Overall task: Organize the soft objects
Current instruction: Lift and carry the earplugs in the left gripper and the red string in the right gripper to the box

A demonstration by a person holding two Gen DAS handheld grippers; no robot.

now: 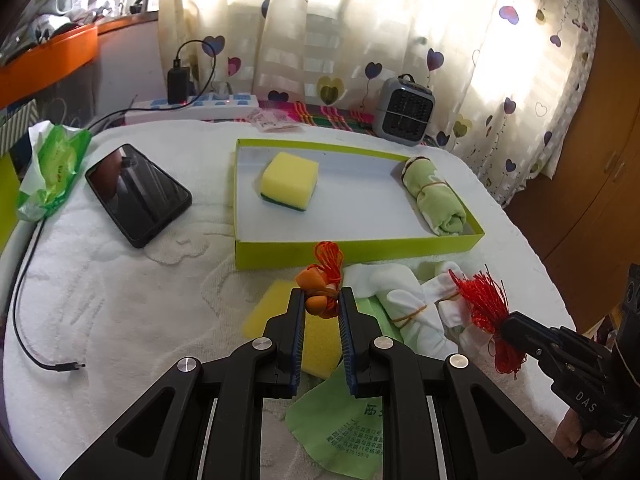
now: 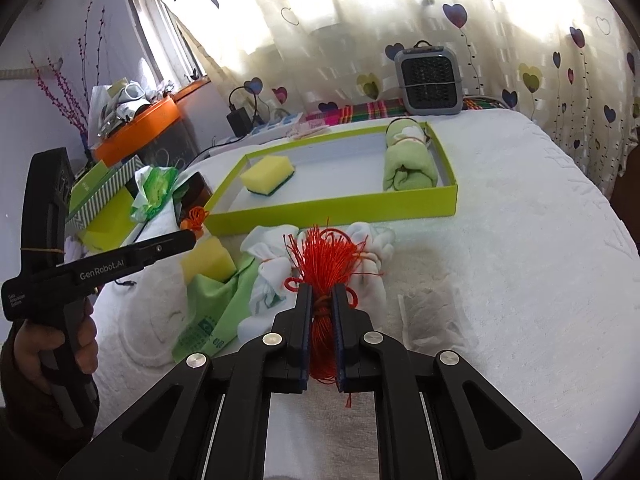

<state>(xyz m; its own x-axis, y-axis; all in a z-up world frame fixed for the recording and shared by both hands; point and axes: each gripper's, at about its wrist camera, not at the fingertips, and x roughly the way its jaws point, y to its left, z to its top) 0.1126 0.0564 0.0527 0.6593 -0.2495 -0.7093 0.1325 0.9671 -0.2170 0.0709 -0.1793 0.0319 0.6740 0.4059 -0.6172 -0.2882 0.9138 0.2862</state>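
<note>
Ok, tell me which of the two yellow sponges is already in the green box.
The green-backed sponge at the green box's far left end; the other sponge lies outside, beneath the left gripper.

Sponge (image 1: pixel 289 180) and rolled towel (image 1: pixel 434 198) inside tray (image 1: pixel 360 249), phone (image 1: pixel 138 194) left of tray, heater (image 1: pixel 404 111) behind

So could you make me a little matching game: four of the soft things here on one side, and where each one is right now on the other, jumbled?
Things:
1. red tassel
2. orange tassel
3. rolled green towel
4. white cloth bundle

Places:
A. in the green tray
B. in the left gripper
C. lying on the bedspread, outside the tray
D. in the right gripper

Pairs: 1-D, 2-B, 3-A, 4-C
</note>
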